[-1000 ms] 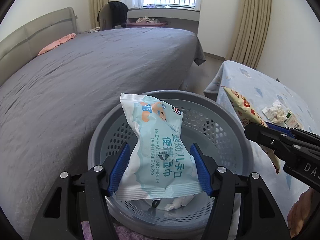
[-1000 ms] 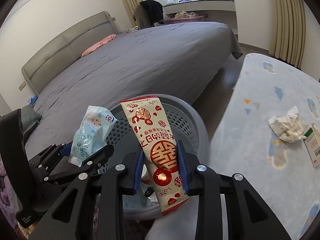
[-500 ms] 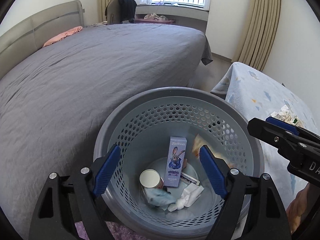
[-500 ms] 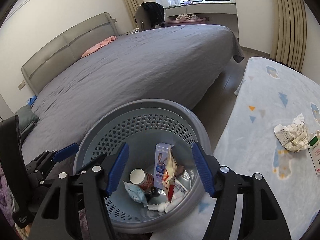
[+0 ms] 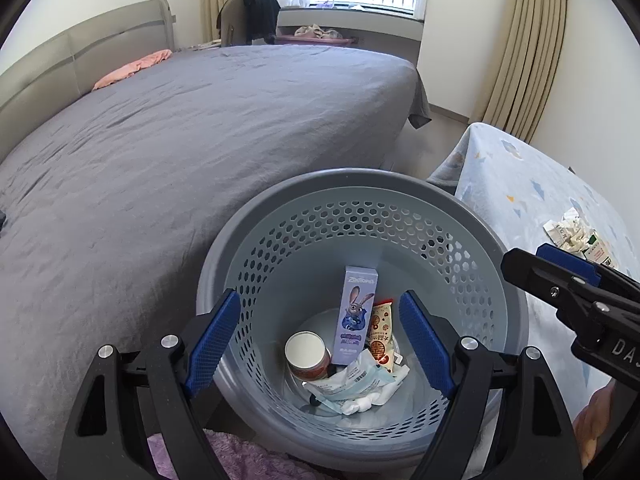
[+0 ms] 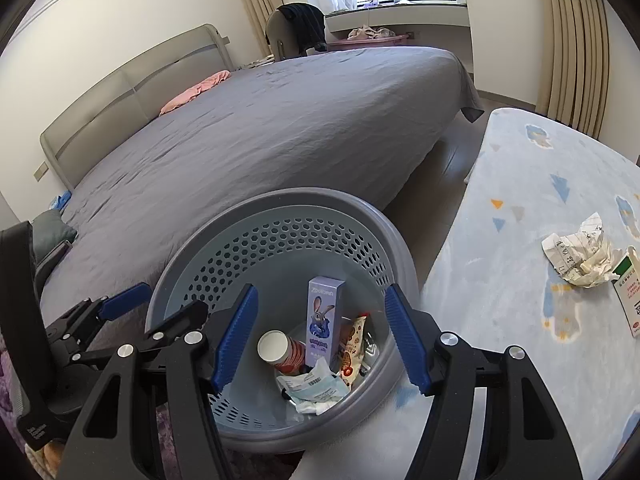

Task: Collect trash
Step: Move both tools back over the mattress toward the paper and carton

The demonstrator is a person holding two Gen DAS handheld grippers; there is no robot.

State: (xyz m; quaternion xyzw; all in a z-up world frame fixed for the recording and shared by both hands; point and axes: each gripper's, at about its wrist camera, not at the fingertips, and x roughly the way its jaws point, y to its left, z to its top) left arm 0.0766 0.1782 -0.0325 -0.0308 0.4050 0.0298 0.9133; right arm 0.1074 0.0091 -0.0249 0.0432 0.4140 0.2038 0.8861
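A grey perforated trash basket [image 5: 360, 188] [image 6: 280, 200] stands between the bed and the table. Inside lie a purple rabbit carton [image 5: 357, 314] [image 6: 322, 320], a paper cup [image 5: 306, 354] [image 6: 274, 348], a red-and-cream snack wrapper [image 5: 380, 334] [image 6: 352, 348], a pale blue wipes pack [image 5: 352, 380] [image 6: 316, 386] and white tissue. My left gripper [image 5: 320, 344] is open and empty over the basket. My right gripper [image 6: 322, 336] is open and empty over it too. Crumpled paper [image 6: 580, 256] [image 5: 568, 232] lies on the table.
A large bed with a grey cover [image 5: 180, 128] fills the left. A table with a pale blue patterned cloth [image 6: 532, 216] is at the right, holding a green-and-white carton [image 6: 632, 292]. A purple rug [image 5: 240, 460] lies below the basket.
Both grippers opened: the left let go of the wipes pack and the right let go of the snack wrapper. Both items dropped into the basket and now lie at its bottom.
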